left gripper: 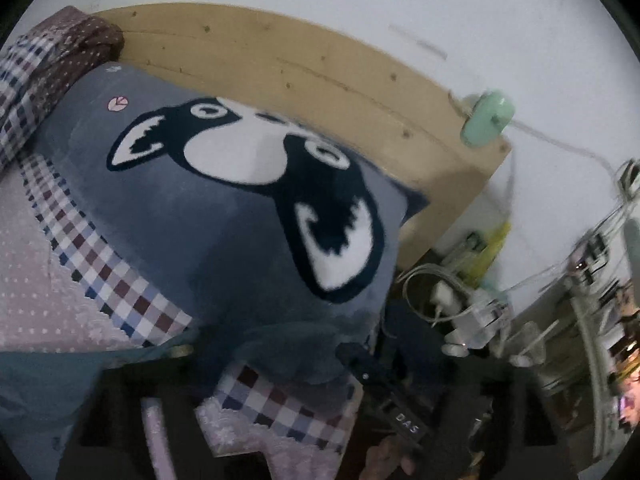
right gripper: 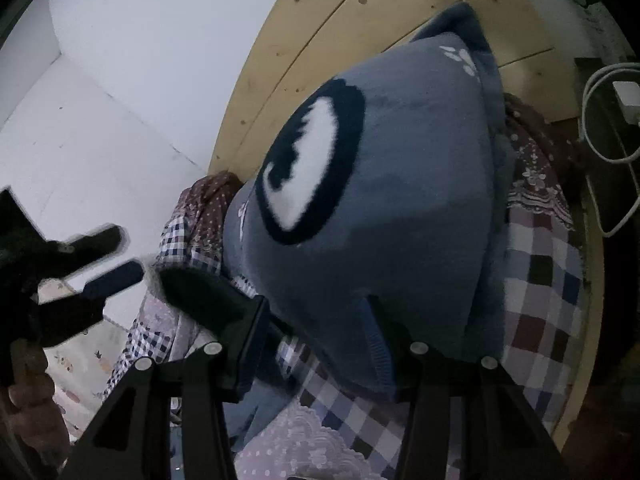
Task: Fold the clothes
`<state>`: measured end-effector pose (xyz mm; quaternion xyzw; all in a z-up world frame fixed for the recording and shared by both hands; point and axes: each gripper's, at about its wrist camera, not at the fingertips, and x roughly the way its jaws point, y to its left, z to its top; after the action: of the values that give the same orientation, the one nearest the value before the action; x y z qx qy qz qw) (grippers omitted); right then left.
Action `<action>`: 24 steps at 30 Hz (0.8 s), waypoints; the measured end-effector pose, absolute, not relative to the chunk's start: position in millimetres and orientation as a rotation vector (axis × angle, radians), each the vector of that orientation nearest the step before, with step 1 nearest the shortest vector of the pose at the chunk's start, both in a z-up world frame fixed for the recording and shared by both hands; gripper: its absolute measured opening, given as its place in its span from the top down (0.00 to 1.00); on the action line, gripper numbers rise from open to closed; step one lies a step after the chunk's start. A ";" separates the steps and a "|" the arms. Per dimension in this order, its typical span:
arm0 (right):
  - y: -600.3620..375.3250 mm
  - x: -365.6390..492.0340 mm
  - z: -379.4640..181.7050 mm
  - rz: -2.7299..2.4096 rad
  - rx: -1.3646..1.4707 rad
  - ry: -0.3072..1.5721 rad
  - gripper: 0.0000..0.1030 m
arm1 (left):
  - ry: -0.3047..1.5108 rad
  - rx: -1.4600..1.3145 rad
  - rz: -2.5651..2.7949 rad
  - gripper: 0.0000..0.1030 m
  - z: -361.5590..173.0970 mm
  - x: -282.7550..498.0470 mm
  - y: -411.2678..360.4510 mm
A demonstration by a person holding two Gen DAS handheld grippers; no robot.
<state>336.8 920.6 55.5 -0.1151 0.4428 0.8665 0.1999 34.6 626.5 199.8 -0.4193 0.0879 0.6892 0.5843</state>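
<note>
**Grey sweater with dog-face print, on a bed**

Left hand-held gripper: dark fingers are seen low in the left wrist view, with checked bedding showing between them. Whether they are apart or pinched on cloth cannot be told. In the right wrist view this gripper is seen off to the left, clear of the sweater.

Sweater: grey-blue knit, laid on the checked quilt near the wooden headboard. It is bunched up and domed rather than flat.

Right hand-held gripper: fingers are spread, with the ribbed hem lying between them. No clamp on it is visible.

Handling, as judged: light, soft, limp, prone to sagging and stretching; not fragile or slippery. The firmer ribbed hem and the shoulder seams are suggested as holds, so that the knit hangs square.
</note>
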 end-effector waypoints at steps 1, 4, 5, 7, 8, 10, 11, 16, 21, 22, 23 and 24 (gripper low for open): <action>921.0 337.6 55.3 2.420 -0.322 1.232 0.49 | 0.192 -0.970 1.609 0.18 201.4 32.2 622.4; 920.6 339.6 55.2 2.416 -0.322 1.218 0.49 | 0.204 -0.957 1.646 0.18 198.0 23.3 614.1; 919.8 339.4 55.3 2.413 -0.320 1.215 0.49 | 0.227 -0.957 1.668 0.18 192.7 19.9 613.4; 917.4 337.9 55.5 2.408 -0.316 1.209 0.49 | 0.270 -0.957 1.708 0.18 180.9 13.4 612.4; 916.2 337.1 55.5 2.405 -0.314 1.206 0.49 | 0.299 -0.950 1.712 0.18 173.7 14.0 613.4; 916.2 337.4 56.8 2.400 -0.304 1.204 0.49 | 0.361 -0.931 1.707 0.18 158.4 18.4 616.8; 915.8 338.1 57.8 2.396 -0.298 1.204 0.49 | 0.392 -0.921 1.704 0.18 150.7 20.6 618.5; 920.0 337.8 58.2 2.367 -0.284 1.220 0.49 | 0.564 -0.840 1.676 0.18 116.3 41.5 628.7; 925.0 349.4 55.4 2.337 -0.271 1.242 0.49 | 0.759 -0.711 1.654 0.27 91.1 79.0 644.5; 926.0 350.4 55.2 2.331 -0.269 1.247 0.49 | 0.786 -0.704 1.655 0.40 86.2 83.2 648.4; 926.9 350.3 55.1 2.329 -0.268 1.251 0.49 | 0.810 -0.702 1.656 0.57 81.4 86.7 652.4; 927.3 350.1 55.4 2.330 -0.269 1.251 0.49 | 0.822 -0.706 1.667 0.66 77.6 87.7 655.2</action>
<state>350.1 927.3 55.4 -0.0982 0.4569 0.8510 0.2395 87.7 655.2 77.6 -0.2976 0.3465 0.7029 0.5453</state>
